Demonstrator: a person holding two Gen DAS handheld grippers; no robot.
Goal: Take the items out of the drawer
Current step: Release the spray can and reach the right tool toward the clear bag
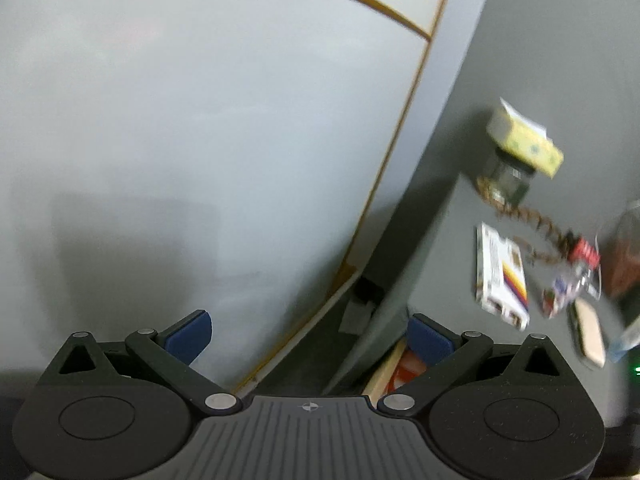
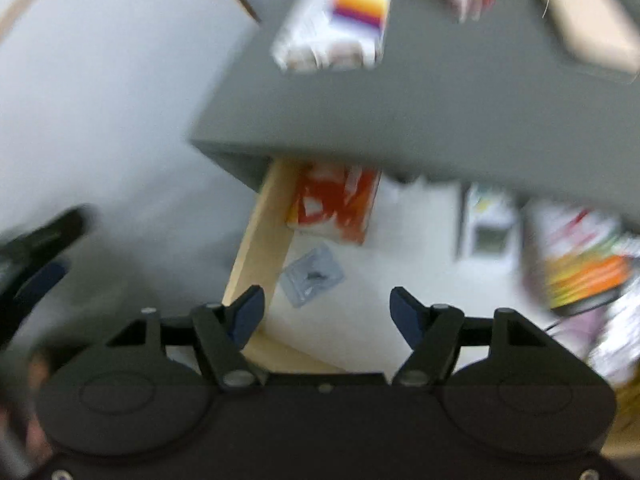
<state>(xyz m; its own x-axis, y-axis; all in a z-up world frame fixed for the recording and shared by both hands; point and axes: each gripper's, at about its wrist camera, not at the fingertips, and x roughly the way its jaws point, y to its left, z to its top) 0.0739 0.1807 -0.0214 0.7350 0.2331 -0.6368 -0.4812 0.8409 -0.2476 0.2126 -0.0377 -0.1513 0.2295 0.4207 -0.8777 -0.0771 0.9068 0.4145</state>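
Observation:
In the blurred right wrist view, an open drawer (image 2: 260, 248) with a pale wooden rim and white floor sits under the grey desk top (image 2: 440, 104). Inside lie a red-orange packet (image 2: 336, 204), a small clear plastic bag (image 2: 312, 276), a white card (image 2: 488, 224) and colourful packets (image 2: 584, 264) at the right. My right gripper (image 2: 326, 314) hangs over the drawer, open, nothing between its blue pads. My left gripper (image 1: 310, 336) is open and empty, facing the pale wall (image 1: 200, 140) beside the desk; the drawer's rim (image 1: 386, 372) and red-orange packet (image 1: 404, 372) peek by its right finger.
On the desk top lie a white box with colour stripes (image 1: 502, 276), a yellow box on a jar (image 1: 524, 140), a brown chain (image 1: 532, 224), small packets (image 1: 568, 284) and a beige case (image 1: 590, 332). The left gripper shows at the left edge (image 2: 36, 256).

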